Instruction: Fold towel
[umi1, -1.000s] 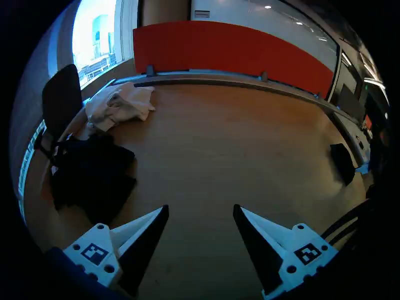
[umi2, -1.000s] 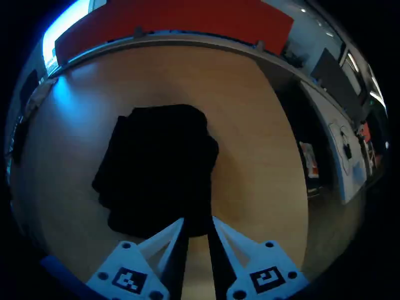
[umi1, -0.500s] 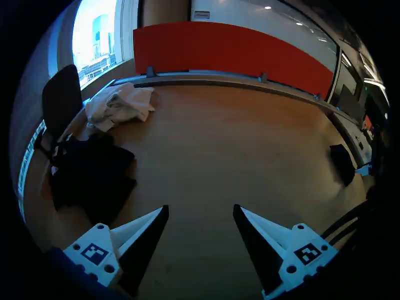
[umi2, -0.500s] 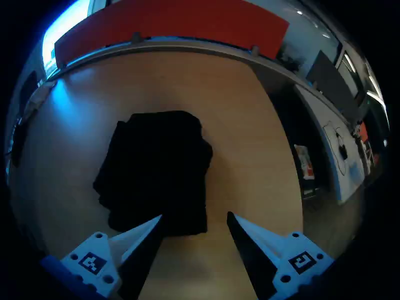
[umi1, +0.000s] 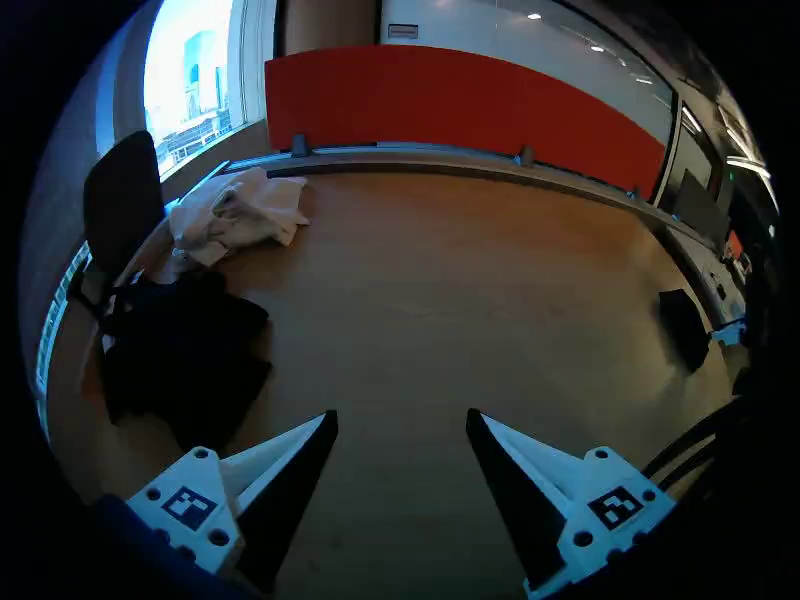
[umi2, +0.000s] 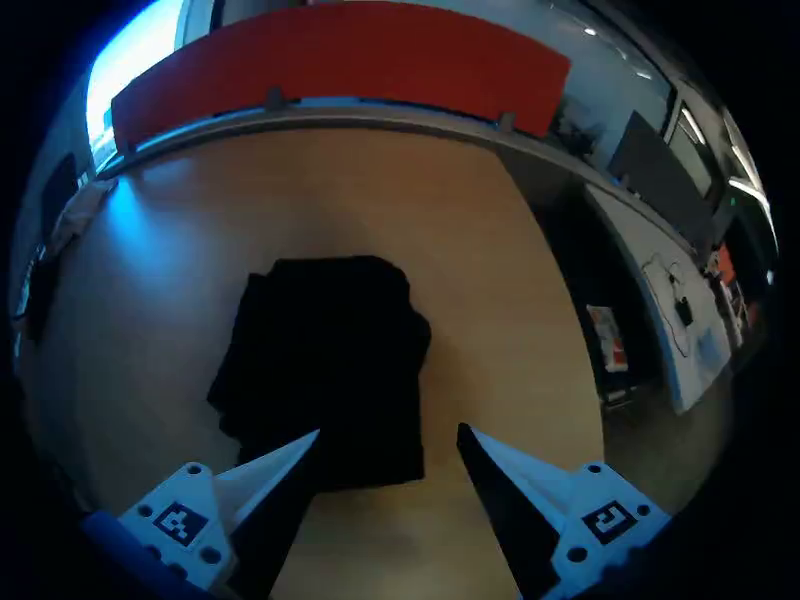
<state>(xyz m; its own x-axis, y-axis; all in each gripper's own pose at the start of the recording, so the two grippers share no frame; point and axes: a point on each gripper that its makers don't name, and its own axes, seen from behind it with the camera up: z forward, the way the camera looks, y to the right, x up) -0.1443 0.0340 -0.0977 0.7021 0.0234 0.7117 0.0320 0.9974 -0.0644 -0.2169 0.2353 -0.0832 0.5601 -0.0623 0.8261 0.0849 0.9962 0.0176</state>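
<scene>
Ahead of my left claw (umi1: 400, 414) the surface (umi1: 450, 300) lies bare through its middle up to the red panel (umi1: 460, 100) along the far edge. A dark cloth heap (umi1: 180, 350) and a pale cloth heap (umi1: 235, 210) crowd the left side. My right claw (umi2: 388, 431), spread wide, has the folded dark towel (umi2: 325, 370) directly before its tips, with bare wood on either side.

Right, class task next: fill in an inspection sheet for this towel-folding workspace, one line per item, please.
Surface: wooden table, light brown.
Job's things: black towel, folded, lying flat.
Clutter: dark cloth pile; pale cloth heap.
Grippers: left gripper open; right gripper open; fingers hold nothing.
Cables: two dark strands, likely cords.
Surroundings: red partition, black chair, window.
</scene>
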